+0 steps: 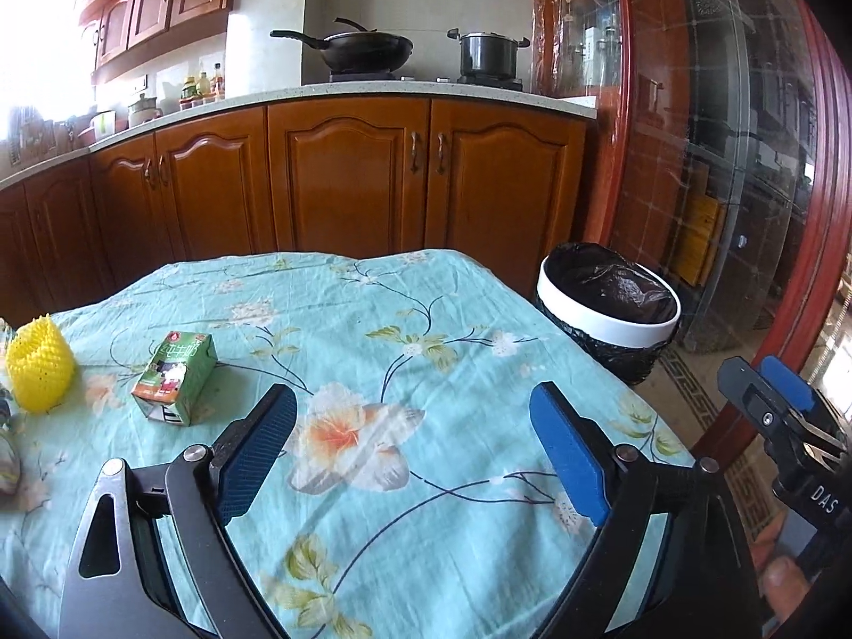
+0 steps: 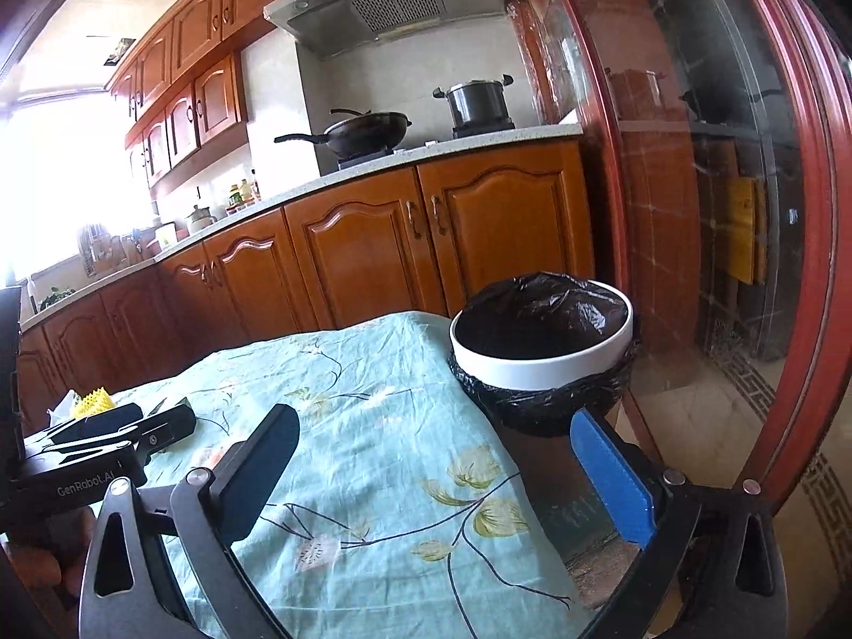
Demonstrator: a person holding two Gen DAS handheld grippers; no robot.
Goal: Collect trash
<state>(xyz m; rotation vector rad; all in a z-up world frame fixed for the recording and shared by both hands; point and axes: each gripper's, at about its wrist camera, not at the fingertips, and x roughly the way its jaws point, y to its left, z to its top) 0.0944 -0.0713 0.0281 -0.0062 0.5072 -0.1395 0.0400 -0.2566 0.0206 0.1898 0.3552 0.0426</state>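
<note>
On floral tablecloth (image 1: 426,319), carton (image 1: 175,378), kitchen cabinets (image 1: 346,181)

"DAS" stands in white on the right gripper (image 1: 788,415), right of the near jaws. "GenRobot.AI" marks the left gripper (image 2: 106,431). The green drink carton (image 1: 174,384), left of the jaws, carries print too small to read.

Empty right tool (image 2: 426,458) nr bin (image 2: 538,367)

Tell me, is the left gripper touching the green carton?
Apart. The left wrist view shows bare cloth between the open left gripper and the green carton.
</note>
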